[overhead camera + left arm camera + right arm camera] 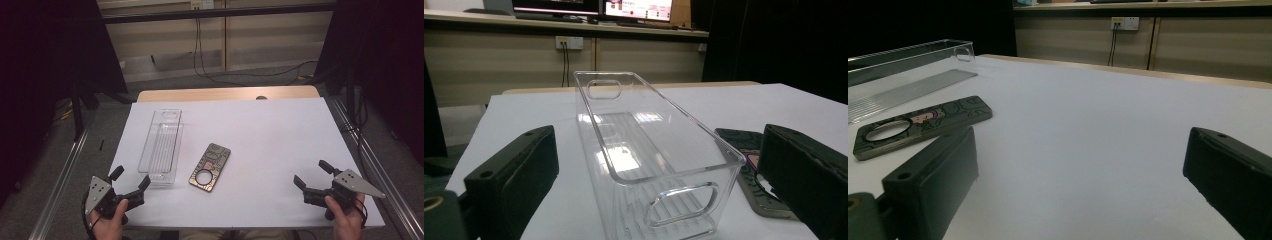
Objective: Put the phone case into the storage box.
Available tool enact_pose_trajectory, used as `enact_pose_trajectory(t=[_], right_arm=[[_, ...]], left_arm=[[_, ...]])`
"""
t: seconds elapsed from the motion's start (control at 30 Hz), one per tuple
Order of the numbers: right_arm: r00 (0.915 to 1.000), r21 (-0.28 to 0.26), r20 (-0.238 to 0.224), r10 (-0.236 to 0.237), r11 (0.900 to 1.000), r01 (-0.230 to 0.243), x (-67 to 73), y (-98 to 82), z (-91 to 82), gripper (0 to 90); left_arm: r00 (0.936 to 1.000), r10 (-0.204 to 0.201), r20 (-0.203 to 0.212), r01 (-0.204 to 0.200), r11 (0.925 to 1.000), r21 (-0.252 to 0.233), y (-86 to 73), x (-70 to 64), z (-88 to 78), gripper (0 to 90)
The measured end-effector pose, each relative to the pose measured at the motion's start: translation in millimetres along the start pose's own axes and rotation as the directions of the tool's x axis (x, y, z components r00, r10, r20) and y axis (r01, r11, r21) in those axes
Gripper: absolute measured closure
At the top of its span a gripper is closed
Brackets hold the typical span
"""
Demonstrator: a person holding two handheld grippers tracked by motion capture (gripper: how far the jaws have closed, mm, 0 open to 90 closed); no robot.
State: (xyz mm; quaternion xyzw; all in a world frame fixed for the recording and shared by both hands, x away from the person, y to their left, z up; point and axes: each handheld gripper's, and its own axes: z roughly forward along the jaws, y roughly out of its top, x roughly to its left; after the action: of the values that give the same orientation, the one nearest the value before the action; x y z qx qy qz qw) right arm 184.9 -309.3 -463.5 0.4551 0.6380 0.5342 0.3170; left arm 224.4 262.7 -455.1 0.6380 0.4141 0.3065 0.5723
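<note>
Both tools, left tool (131,186) and right tool (310,176), are held with jaws apart (nothing gripped) at the near edge, ready for reaching; the phone case (210,167) lies mid-surface, just right of the clear bin (161,146).

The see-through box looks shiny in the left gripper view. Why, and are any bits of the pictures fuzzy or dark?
In the left gripper view, bright glare patches sit on the clear box, which mirrors light from above, and the near black jaws look soft. In the high view, both sides beyond the white table are nearly black. In the right gripper view, the phone case is fairly sharp but dimly lit.
</note>
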Motion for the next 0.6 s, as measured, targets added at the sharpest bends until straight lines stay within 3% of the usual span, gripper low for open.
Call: enact_pose_trajectory(t=[0.3,0.6], right_arm=[[0.9992,0.019,-0.028,0.03,0.999,-0.03,-2.5,-1.0,2.1,1.7],[0.9984,0.036,-0.047,0.031,0.999,-0.03,-0.1,-1.6,4.4,1.0]], left_arm=[[0.9999,-0.008,0.007,0.008,1.0,-0.001,0.0,-1.3,1.6,3.0],[1.0,-0.002,0.004,0.002,1.0,0.006,-0.9,-0.4,0.2,3.0]])
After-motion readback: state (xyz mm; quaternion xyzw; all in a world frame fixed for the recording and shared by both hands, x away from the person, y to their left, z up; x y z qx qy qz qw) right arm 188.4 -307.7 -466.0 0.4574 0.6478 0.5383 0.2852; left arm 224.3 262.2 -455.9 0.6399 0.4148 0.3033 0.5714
